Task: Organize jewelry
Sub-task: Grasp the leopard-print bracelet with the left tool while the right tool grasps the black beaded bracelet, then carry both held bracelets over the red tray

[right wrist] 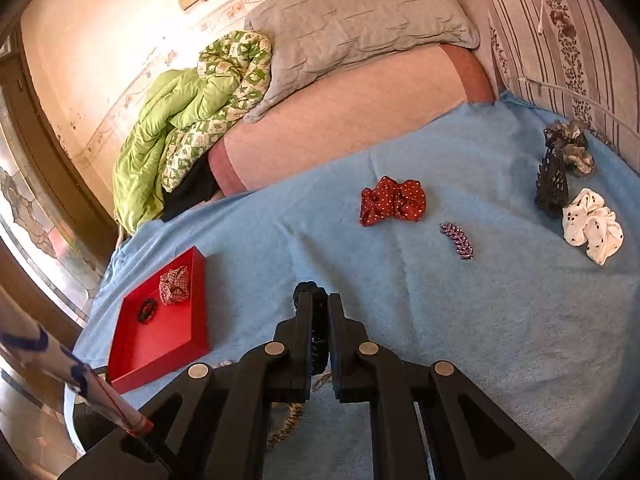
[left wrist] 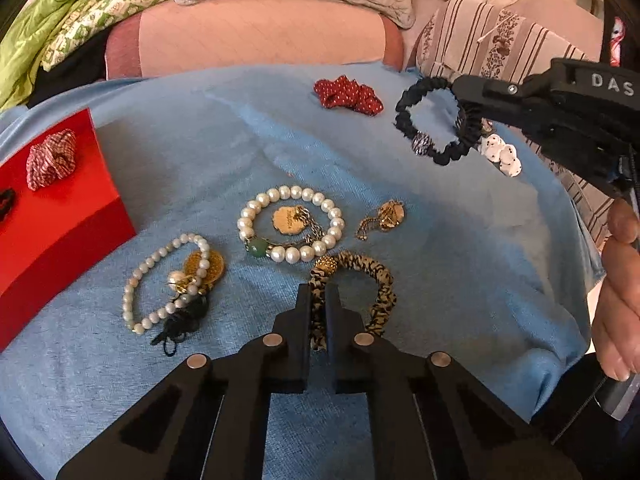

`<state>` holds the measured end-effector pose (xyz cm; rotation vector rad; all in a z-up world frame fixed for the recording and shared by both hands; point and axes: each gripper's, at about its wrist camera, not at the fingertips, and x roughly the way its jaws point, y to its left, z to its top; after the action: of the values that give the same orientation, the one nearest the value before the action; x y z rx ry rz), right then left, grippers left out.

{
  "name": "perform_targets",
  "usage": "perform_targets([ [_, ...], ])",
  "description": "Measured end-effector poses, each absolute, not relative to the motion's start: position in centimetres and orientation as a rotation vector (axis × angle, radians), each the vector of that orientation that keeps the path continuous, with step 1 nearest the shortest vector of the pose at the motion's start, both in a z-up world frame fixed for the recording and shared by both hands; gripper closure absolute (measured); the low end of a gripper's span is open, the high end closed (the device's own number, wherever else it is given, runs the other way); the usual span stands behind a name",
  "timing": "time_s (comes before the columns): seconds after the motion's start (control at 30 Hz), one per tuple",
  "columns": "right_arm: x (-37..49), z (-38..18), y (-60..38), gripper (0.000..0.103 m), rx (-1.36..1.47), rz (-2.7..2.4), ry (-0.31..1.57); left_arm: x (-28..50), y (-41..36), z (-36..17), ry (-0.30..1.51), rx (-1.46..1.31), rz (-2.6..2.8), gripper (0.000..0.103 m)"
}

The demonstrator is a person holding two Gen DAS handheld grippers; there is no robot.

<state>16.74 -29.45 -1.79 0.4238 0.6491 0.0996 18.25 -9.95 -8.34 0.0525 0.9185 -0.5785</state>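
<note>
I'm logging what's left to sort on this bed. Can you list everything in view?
red tray: 1, red, left on blue blanket
scrunchies in tray: 2, checked and dark
pearl bracelets: 2, white, centre and left
gold pendants: 3
loose scrunchies: red dotted, white, grey
hair clips: purple, black claw
pillows, green quilt: behind
left hand-held gripper: shut on leopard scrunchie
right hand-held gripper: shut on black scrunchie
</note>
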Motion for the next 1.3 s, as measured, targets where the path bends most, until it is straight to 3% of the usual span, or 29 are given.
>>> perform_targets([
  [0.33, 16.5, -1.9, -28.6, 0.095, 0.397, 0.120, 0.655, 17.4, -8.0, -4.8, 0.734, 0.039, -0.535, 0.097],
  [1.3, 16.7, -2.4, -23.4, 0.095, 0.245, 0.170, 0.688, 18.4, -1.8, -2.9, 0.668, 0.063, -0.361, 0.097],
])
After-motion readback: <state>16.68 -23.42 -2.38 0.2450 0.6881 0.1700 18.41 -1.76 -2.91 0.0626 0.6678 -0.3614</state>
